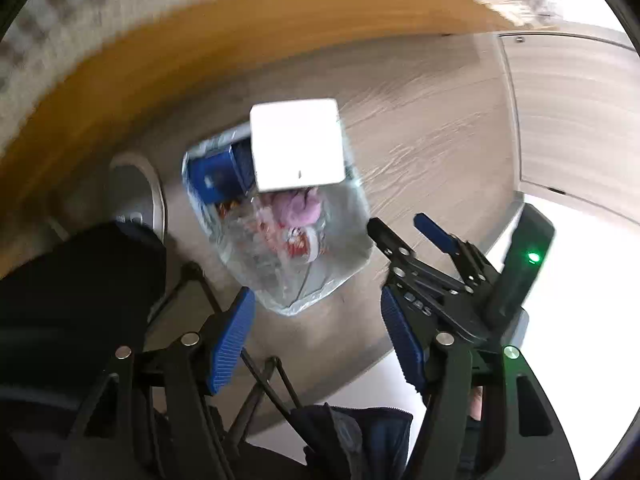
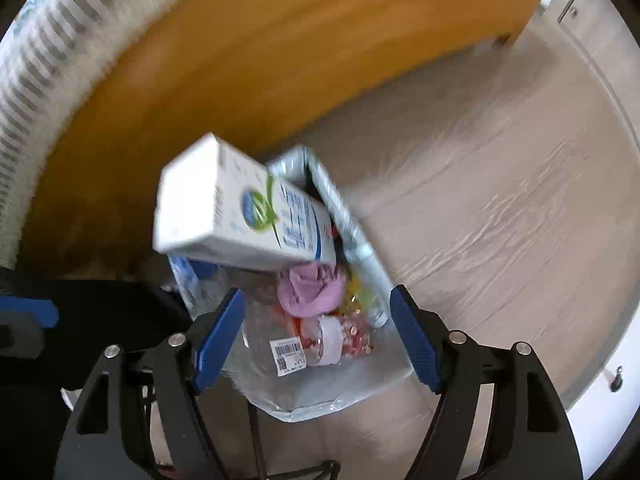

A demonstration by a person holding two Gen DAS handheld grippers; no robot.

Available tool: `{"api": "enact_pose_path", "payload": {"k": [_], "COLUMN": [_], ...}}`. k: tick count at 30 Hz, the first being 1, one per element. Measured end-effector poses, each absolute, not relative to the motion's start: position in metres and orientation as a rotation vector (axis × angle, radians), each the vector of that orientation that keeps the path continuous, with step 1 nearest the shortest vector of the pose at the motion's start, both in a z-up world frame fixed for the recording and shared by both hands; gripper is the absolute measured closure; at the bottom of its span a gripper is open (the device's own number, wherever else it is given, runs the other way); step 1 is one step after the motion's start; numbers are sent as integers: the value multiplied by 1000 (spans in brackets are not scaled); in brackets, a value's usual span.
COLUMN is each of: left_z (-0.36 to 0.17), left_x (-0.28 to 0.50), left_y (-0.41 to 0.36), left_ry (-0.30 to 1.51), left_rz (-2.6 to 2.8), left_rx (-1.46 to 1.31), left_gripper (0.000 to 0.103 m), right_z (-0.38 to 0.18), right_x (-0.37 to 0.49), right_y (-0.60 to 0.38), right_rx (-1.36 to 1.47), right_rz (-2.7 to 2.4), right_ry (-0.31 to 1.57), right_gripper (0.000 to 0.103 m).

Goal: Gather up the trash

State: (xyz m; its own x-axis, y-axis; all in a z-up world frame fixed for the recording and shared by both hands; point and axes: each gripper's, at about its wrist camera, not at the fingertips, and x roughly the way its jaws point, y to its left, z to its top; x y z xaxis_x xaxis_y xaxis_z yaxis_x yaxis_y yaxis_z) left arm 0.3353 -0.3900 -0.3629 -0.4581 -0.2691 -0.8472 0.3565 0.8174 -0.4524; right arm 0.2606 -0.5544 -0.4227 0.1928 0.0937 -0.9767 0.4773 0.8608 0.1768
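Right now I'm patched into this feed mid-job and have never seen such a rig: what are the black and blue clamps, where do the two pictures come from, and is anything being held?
A person holds one clamp tool in each hand, and a wide-angle camera on each looks along its two blue-padded fingers. One picture is from the left tool, which also catches the right tool beside it. The other is from the right tool. On the wood-look floor stands a clear trash bag holding wrappers, a pink wad and a blue pack. A white carton is at the bag's mouth, blurred, touching neither tool. Both tools are open and hold nothing. A shoe shows beside the bag.
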Motion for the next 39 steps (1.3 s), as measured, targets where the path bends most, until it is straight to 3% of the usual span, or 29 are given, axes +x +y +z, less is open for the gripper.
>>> {"api": "enact_pose_path", "payload": {"k": [9, 15, 24, 26, 35, 39], "left_z": [-243, -161, -47, -26, 10, 4], "left_x": [366, 439, 569, 593, 681, 701], "left_y": [-333, -251, -133, -114, -69, -52], "left_ry": [1557, 1300, 905, 790, 465, 330], "left_rz": [-809, -642, -305, -235, -145, -137], "left_rx": [82, 67, 39, 63, 97, 57], "left_gripper": [33, 33, 17, 12, 11, 8], "right_z": [-300, -216, -107, -91, -55, -45], "right_x": [323, 413, 576, 608, 724, 729], "right_y": [-525, -464, -365, -351, -302, -298], "right_rx": [271, 111, 18, 30, 96, 116], "right_rz": [-231, -84, 97, 115, 76, 74], "right_ry": [1182, 1036, 825, 791, 693, 518], "right_gripper": [31, 31, 31, 26, 25, 25]}}
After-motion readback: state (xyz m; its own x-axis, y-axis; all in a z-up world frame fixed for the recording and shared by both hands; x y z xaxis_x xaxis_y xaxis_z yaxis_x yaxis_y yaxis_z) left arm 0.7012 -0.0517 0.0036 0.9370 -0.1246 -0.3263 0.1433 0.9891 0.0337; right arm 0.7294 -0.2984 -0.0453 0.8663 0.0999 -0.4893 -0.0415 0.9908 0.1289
